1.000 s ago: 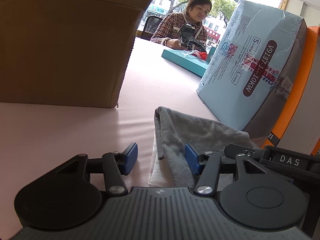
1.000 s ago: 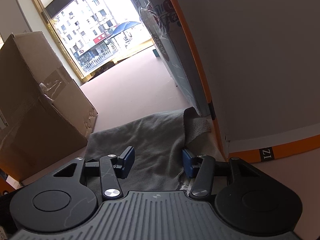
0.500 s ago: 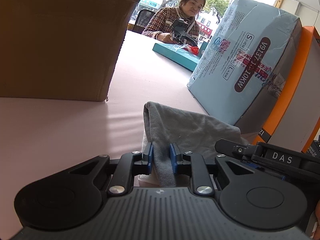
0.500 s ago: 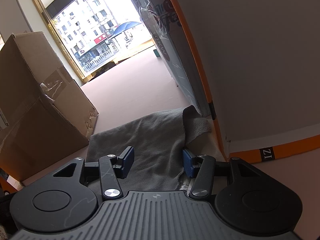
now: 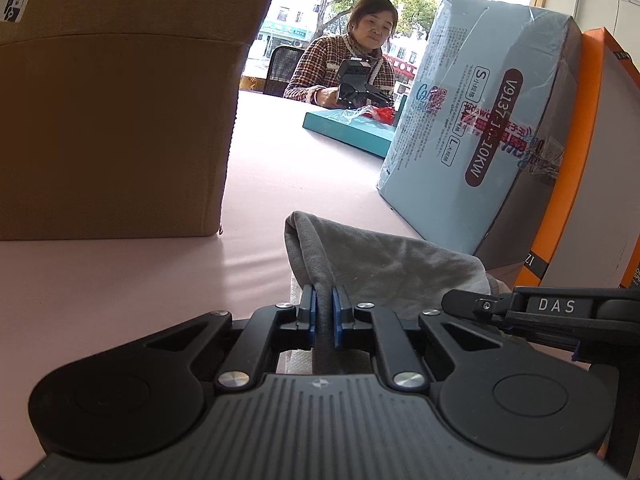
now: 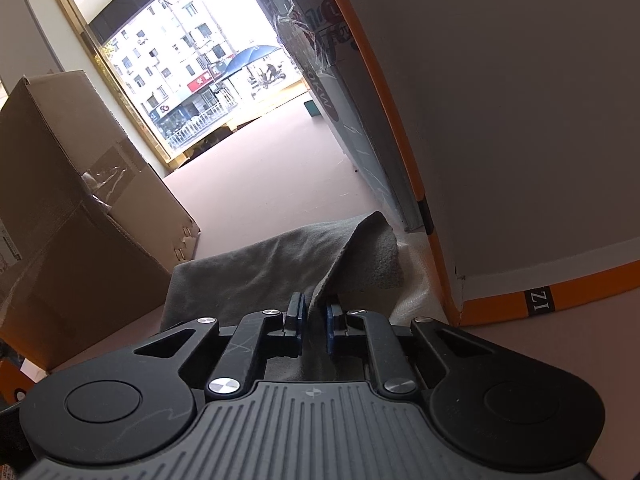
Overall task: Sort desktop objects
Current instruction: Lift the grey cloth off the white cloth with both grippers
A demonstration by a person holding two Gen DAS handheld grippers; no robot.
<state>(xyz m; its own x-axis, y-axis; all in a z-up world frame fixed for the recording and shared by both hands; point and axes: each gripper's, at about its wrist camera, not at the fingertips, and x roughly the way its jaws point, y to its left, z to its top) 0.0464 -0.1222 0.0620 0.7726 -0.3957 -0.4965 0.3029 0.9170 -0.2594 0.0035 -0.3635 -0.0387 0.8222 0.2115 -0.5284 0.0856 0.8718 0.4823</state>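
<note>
The left gripper (image 5: pixel 324 302) is clenched on the grey cloth (image 5: pixel 384 264): its two blue pads press a raised fold of the cloth's left edge between them. From this fold the cloth goes up to a rounded corner and then spreads to the right, toward the light blue package (image 5: pixel 472 128). A bit of white textured material shows under the cloth just beside the left pad. The right gripper (image 6: pixel 314 322) is also clenched on the same cloth (image 6: pixel 260 268); its pads pinch a ridge of fabric that climbs from the jaws to a lifted flap on the right. In the left wrist view, part of the right gripper (image 5: pixel 544 312) enters from the right edge, close to the cloth.

The cloth lies on a pale pink table (image 5: pixel 120 272). On the left stands a big cardboard box (image 5: pixel 112 120). On the right the package leans against an orange and white box (image 5: pixel 600 160), and the cloth is near the foot of both. Far across the table, a person in a checked jacket (image 5: pixel 328 68) sits and holds a black device above a teal tray (image 5: pixel 348 132). Behind is a large window (image 6: pixel 192 80) with street buildings outside.
</note>
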